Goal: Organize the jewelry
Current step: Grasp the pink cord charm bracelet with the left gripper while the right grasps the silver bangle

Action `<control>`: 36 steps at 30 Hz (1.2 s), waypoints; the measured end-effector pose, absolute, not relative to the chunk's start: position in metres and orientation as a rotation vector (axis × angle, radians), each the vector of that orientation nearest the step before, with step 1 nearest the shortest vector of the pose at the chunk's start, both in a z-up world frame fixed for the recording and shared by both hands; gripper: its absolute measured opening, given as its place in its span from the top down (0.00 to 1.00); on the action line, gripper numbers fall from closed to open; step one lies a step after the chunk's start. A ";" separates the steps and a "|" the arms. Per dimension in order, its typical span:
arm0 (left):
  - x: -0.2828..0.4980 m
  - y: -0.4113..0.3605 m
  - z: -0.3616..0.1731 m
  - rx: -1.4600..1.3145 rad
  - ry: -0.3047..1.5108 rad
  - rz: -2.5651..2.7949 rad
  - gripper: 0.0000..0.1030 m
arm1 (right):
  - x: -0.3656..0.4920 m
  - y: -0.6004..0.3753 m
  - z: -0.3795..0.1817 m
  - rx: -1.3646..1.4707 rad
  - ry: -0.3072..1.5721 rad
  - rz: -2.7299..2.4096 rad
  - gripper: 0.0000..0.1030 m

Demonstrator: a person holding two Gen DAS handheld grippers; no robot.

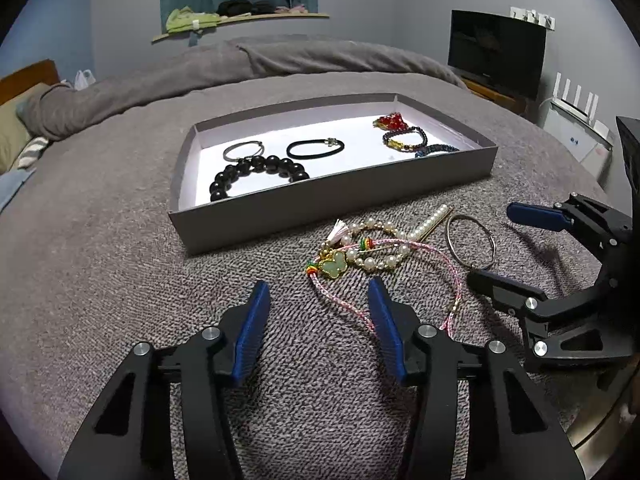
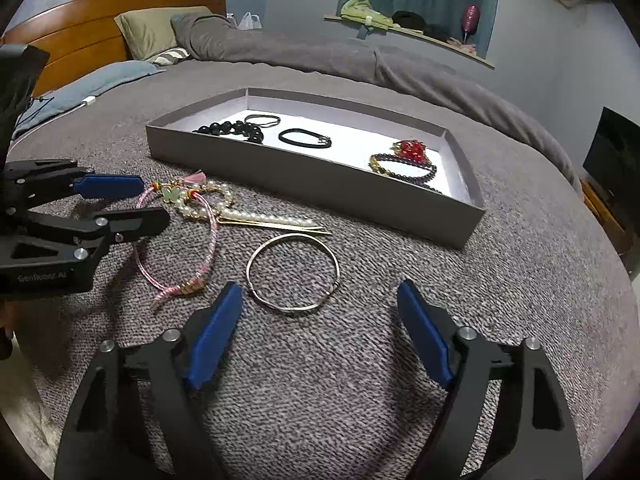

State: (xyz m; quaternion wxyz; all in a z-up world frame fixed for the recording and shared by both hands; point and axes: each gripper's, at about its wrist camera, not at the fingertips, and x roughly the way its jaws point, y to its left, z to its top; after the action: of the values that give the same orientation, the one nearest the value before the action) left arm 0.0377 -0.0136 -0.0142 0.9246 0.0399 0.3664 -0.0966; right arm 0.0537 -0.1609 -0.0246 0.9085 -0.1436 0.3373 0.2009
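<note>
From the left wrist camera, the left gripper (image 1: 318,294) hangs over the grey blanket (image 1: 120,280) with its fingers spread and nothing between them, aimed at the loose tangle ahead, probably because that is the next pick. The pink cord bracelet (image 1: 400,280) with its green butterfly charm (image 1: 335,265) lies at about one o'clock, knotted in with a pearl bracelet (image 1: 376,258), so it may need teasing apart. The grey tray (image 1: 320,208) sits at twelve o'clock, already holding a black bead bracelet (image 1: 256,172) and a black band (image 1: 316,148) on one side, coloured pieces (image 1: 404,136) on the other, apparently sorted by colour. From the right wrist camera, the right gripper (image 2: 320,300) is likewise spread and empty, lined up at twelve o'clock on the silver bangle (image 2: 293,274), which lies flat and apart from the tangle. The pearl hairpin (image 2: 272,220) lies beyond it.
</note>
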 end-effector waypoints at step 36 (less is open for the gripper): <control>0.022 0.003 0.021 0.043 0.618 -0.210 0.97 | 0.051 -0.175 -0.005 -0.181 0.645 0.426 0.54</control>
State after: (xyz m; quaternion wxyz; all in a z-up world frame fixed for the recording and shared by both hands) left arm 0.0222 0.0030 0.0206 0.9470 0.0213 0.3034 -0.1032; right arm 0.0505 -0.1751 -0.0048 0.9222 -0.0881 0.3142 0.2076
